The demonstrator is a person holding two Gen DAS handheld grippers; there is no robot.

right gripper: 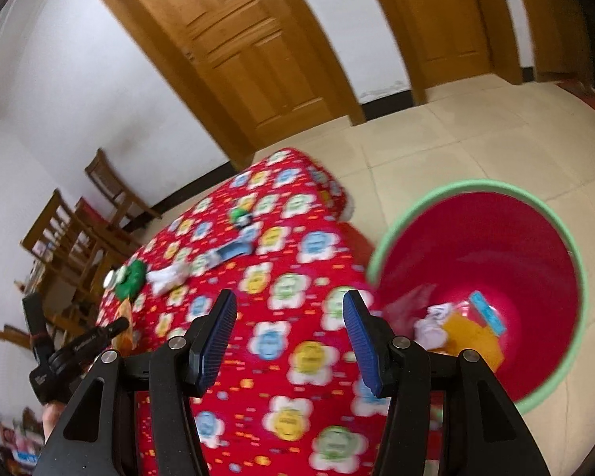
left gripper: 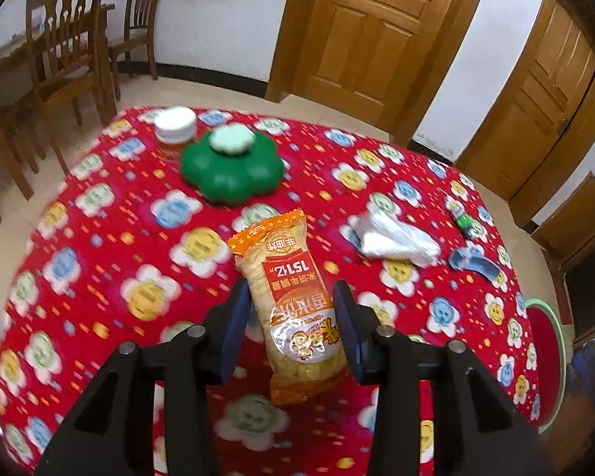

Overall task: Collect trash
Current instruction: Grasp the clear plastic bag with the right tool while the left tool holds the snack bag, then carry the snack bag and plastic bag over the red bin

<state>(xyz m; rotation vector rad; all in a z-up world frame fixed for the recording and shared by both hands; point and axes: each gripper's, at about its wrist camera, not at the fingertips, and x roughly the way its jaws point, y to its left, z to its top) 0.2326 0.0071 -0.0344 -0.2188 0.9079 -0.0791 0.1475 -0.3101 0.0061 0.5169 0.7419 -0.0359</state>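
my left gripper [left gripper: 293,309] is closed on the snack packet [left gripper: 293,301], an orange and clear bag of rice crackers. the 2 blue pads press its sides near the middle, and the bag hangs between them above the red flowered tablecloth [left gripper: 111,261], with its lower end free. my right gripper [right gripper: 289,337] holds nothing; its jaws stand apart with only the cloth visible between them.

i judge the packet is light and a little stiff, because the crackers inside give it a shape, but they are fragile and the film is smooth, so it may slip. holding it across the filled middle part seems best to me; the crimped ends are flat and thin, so a hold there would be less sure. a gentle squeeze is enough, a hard one will crush the crackers.

the red trash bin [right gripper: 579,277] with a green rim stands on the floor just beside the table, and some wrappers already lie in it. on the table i see more trash: a crumpled clear plastic bag [left gripper: 396,238], very soft and light, best taken at a bunched fold, and a blue wrapper piece [left gripper: 476,263] near it. the small green bottle [left gripper: 462,218] lies near the far edge. the green flower-shaped box [left gripper: 234,174] and the white-lidded jar [left gripper: 176,125] look not like trash to me.
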